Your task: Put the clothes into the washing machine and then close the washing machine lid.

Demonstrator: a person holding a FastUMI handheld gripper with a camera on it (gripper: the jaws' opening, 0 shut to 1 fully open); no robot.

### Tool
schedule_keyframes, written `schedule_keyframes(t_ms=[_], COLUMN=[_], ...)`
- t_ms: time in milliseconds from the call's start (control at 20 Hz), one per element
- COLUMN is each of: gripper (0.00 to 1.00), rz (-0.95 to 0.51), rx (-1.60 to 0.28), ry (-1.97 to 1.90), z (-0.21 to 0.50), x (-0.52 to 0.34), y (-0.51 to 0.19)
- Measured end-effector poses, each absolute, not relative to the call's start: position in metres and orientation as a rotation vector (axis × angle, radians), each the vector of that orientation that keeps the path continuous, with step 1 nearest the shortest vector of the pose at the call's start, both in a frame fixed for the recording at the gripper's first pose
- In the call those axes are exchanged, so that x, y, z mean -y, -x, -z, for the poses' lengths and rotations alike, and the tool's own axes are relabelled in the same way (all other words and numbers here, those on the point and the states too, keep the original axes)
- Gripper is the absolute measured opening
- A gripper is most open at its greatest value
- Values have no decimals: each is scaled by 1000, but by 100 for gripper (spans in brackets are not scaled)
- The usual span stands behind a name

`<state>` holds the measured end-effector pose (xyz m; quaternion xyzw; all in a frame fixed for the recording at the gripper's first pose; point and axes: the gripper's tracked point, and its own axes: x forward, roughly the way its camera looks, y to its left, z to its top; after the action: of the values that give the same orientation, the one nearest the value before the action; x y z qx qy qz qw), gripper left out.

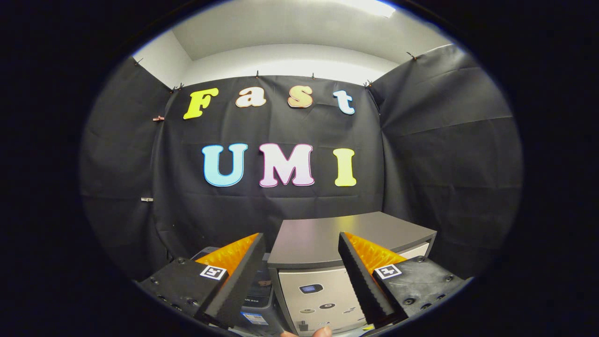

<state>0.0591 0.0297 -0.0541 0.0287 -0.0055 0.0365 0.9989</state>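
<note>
Claw [299, 281] is spread wide, empty; washing machine [327, 262] sits right between its fingers, lid [337, 236] down.

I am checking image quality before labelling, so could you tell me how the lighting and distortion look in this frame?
Gripper view: strong fisheye bending, the booth walls bowing outward; bright overhead glare at the ceiling; soft sheen on the washing machine top; the open tongs and machine front are sharp, without motion blur.

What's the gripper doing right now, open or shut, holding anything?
Gripper: open, holding nothing; fingers spread in front of the washer.
</note>
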Motion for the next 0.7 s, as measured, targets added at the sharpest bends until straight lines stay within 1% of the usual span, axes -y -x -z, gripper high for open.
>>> schedule_keyframes(t_ms=[250,700], gripper=[99,99], rz=[-51,-57], rx=[5,-5], ry=[-33,-20], z=[60,62], x=[-25,-33], y=[-56,-52])
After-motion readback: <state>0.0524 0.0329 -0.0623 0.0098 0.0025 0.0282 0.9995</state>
